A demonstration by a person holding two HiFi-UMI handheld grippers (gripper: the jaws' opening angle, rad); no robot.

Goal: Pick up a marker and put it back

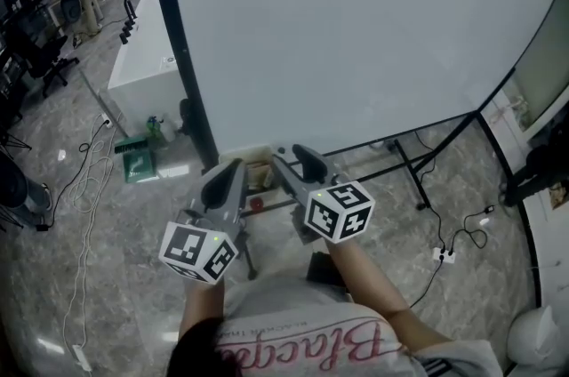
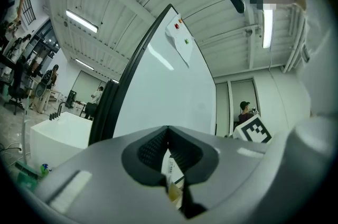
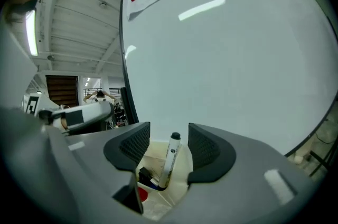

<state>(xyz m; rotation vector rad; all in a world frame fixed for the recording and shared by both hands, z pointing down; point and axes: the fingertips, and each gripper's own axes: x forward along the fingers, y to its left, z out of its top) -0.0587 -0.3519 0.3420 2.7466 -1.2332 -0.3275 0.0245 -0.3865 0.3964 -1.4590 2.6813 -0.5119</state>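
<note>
White plastic with a black cap, the cylindrical marker (image 3: 170, 158) is leaning in the cream-coloured holder (image 3: 185, 178) at the foot of the large white whiteboard (image 3: 227, 59), in the lower middle of the right gripper view. The right gripper (image 3: 169, 136) is standing wide open around it. 1 dark ribbed pad is sitting on each side of the barrel and neither is pressing on it, so this gripper is holding nothing. The left gripper (image 2: 168, 129) is pointing at the same holder from the lower left of the head view, its jaws meeting at the tips and gripping nothing.

The marker is looking as good as returned, so the danger is probably lying in the retreat. Its cap is poking up between the open pads. A sideways drift or a roll while backing off is likely to hook the cap and tip the marker out. It is also resting at a slant rather than seated upright, so a knock to the holder from either gripper could be sending it over the edge.
</note>
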